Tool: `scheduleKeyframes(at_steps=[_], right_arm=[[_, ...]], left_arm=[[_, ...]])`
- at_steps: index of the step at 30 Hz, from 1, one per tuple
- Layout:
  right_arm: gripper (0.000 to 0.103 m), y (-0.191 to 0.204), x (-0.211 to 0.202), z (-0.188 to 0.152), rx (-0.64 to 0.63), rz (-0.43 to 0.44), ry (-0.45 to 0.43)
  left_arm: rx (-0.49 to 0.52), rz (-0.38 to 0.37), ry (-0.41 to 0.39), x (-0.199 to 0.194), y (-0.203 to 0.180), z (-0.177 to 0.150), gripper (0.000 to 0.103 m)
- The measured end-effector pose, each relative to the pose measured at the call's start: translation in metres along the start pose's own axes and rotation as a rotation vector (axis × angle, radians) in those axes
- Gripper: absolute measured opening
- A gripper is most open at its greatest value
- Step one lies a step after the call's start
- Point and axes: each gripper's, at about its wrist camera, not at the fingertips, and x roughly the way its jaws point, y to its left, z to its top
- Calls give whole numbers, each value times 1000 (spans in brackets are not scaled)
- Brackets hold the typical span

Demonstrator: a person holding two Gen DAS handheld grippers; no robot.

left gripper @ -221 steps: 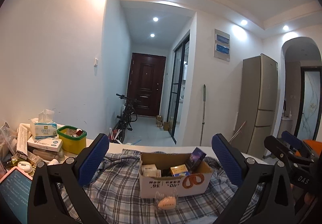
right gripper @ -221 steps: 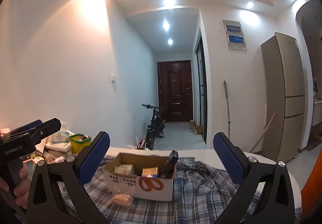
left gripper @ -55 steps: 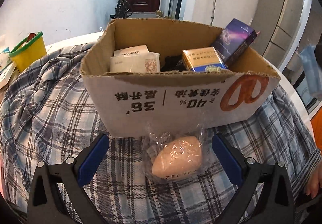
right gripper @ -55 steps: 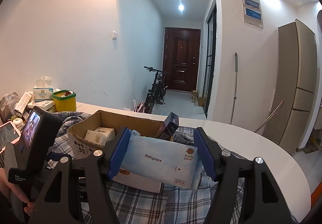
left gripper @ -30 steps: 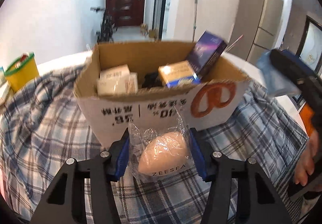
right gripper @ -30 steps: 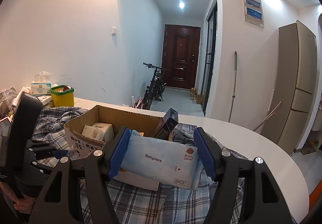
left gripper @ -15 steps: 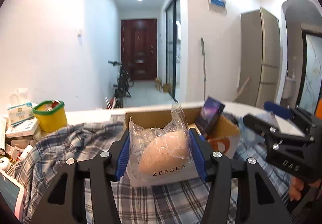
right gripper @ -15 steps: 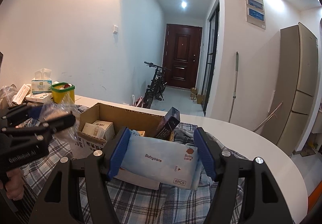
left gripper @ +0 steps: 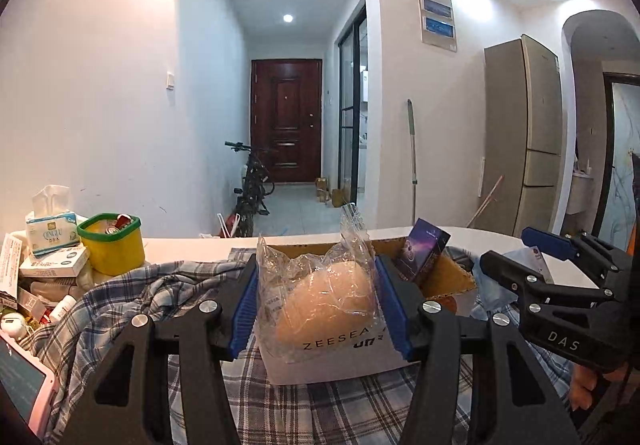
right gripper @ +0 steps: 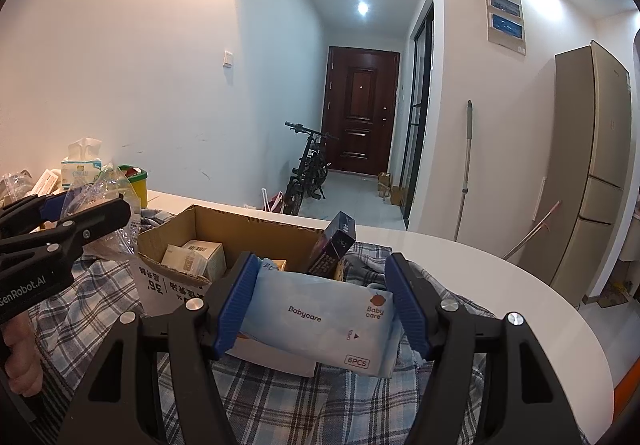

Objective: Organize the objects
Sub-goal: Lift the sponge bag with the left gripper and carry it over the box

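My left gripper (left gripper: pixel 318 307) is shut on a clear bag holding a peach makeup sponge (left gripper: pixel 326 303), lifted in front of the cardboard box (left gripper: pixel 452 281). My right gripper (right gripper: pixel 320 305) is shut on a pale blue Babycare wipes pack (right gripper: pixel 320 321), held over the near right side of the cardboard box (right gripper: pixel 168 241). The box holds white cartons (right gripper: pixel 196 255) and a dark purple box (right gripper: pixel 336 245) leaning at its right end. From the right wrist view the left gripper (right gripper: pixel 86 207) shows at the left with the bag. The right gripper (left gripper: pixel 524 253) sits at the right in the left wrist view.
A plaid cloth (left gripper: pixel 132 293) covers the white round table (right gripper: pixel 500 285). A yellow tub with a green rim (left gripper: pixel 112 245), a tissue box (left gripper: pixel 50 231) and small cartons crowd the far left. A pink-cased tablet (left gripper: pixel 20 385) lies at the near left. A hand (right gripper: pixel 20 357) holds the left gripper.
The left gripper closed on the bagged sponge on the cloth, then lifted it and tilted up until the hallway shows. The right gripper kept still with the wipes pack.
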Motion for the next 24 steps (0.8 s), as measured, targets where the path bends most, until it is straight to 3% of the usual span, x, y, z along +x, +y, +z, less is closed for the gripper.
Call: scheduleKeyframes(at_steps=[19, 24], right_arm=[[65, 1, 7, -5, -7, 5, 18], [65, 7, 14, 0, -35, 48, 46]], left_arm=[[-11, -6, -29, -9, -3, 5, 57], [-24, 8, -81, -21, 1, 17, 57]])
